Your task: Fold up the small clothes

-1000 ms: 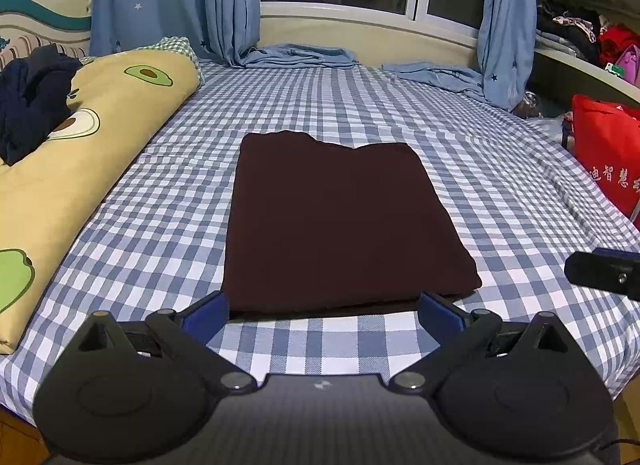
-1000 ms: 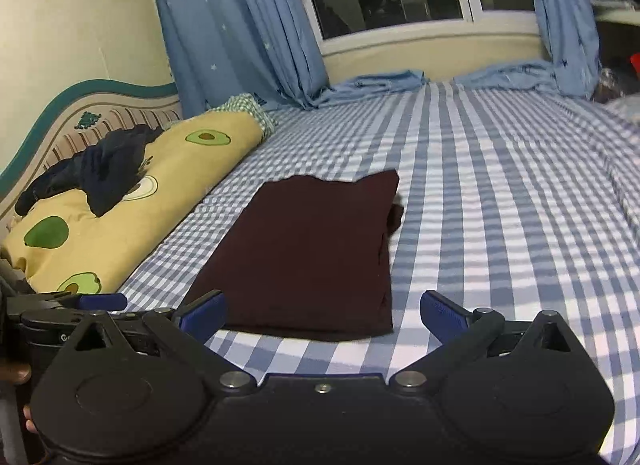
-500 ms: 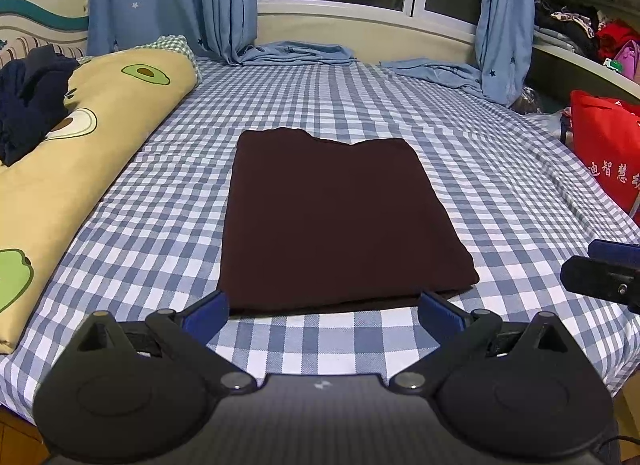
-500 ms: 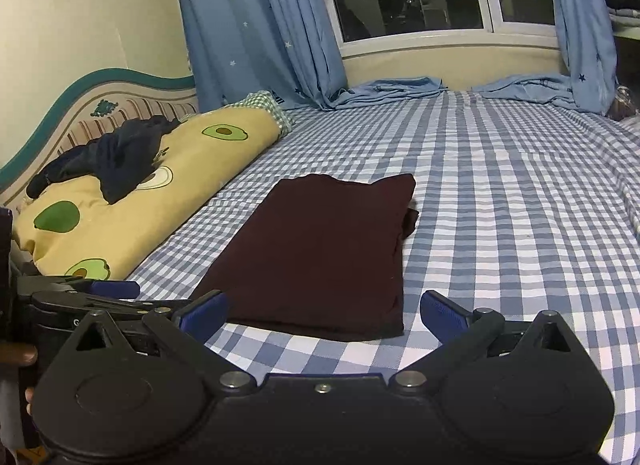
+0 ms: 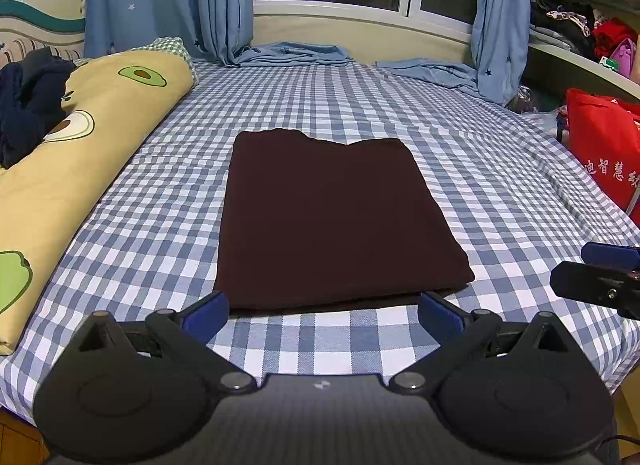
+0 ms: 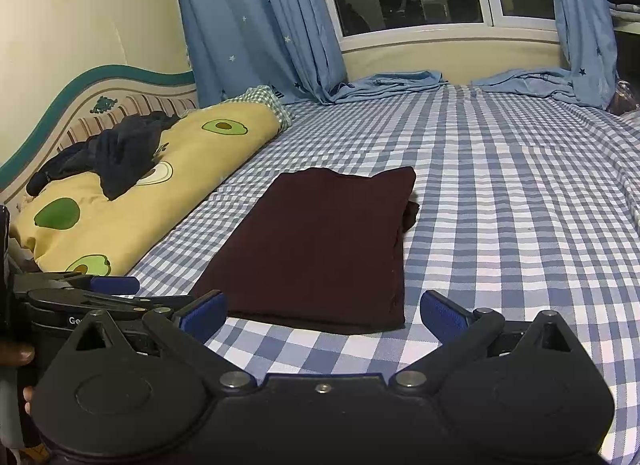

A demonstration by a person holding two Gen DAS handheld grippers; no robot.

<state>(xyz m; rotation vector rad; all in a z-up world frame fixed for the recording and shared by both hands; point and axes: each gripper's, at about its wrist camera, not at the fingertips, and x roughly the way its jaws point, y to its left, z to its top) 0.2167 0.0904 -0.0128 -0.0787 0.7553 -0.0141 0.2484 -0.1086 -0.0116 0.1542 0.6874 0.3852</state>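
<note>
A dark maroon garment (image 5: 332, 221) lies folded in a flat rectangle on the blue checked bed sheet (image 5: 500, 169); it also shows in the right wrist view (image 6: 324, 245). My left gripper (image 5: 324, 311) is open and empty, held just short of the garment's near edge. My right gripper (image 6: 322, 311) is open and empty, also just short of the near edge, off to the right side. The right gripper shows at the right edge of the left wrist view (image 5: 600, 279). The left gripper shows at the left edge of the right wrist view (image 6: 80, 297).
A yellow avocado-print pillow (image 5: 80, 145) lies along the bed's left side with dark navy clothes (image 5: 28, 101) on it. A red bag (image 5: 604, 153) stands by the bed's right edge. Blue curtains (image 5: 160, 1) pool at the far end.
Both grippers have drawn back slightly and tilted up, so the garment sits a little higher and farther in each view. The garment has not moved.
</note>
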